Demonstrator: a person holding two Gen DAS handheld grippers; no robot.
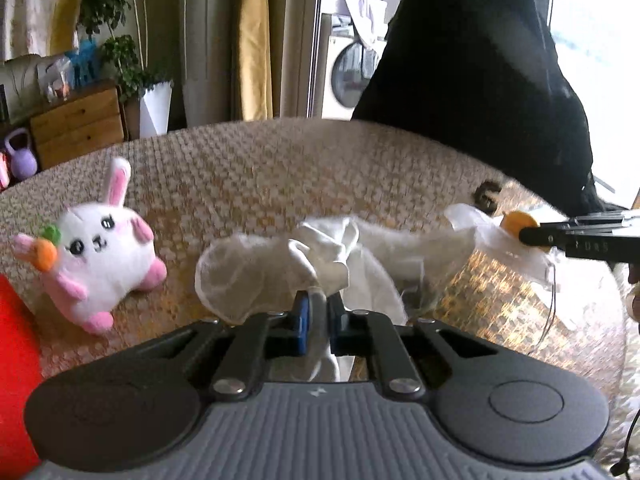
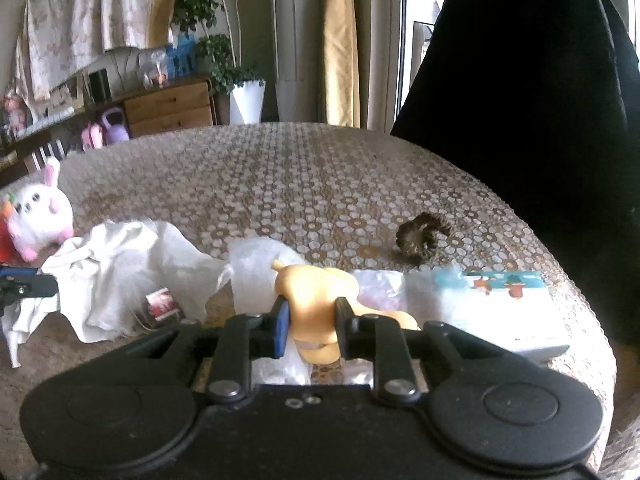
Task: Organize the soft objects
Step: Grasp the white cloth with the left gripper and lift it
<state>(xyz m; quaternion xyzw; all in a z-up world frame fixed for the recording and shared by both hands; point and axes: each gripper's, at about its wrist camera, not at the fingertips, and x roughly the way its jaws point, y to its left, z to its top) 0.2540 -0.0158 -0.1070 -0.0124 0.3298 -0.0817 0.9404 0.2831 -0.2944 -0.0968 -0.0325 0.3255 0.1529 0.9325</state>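
A crumpled white cloth lies on the patterned round table. My left gripper is shut on one end of the cloth. It also shows in the right wrist view. My right gripper is shut on a soft yellow-orange toy that sits over a sheer white bag. In the left wrist view the right gripper holds the toy at the cloth's far right end. A white and pink plush bunny with a carrot sits at the left, apart from both grippers.
A dark hair scrunchie lies at the back right. A white packet with a blue printed label lies at the right. A small red and white label lies under the cloth. A red object is at the left edge. A person in black stands behind.
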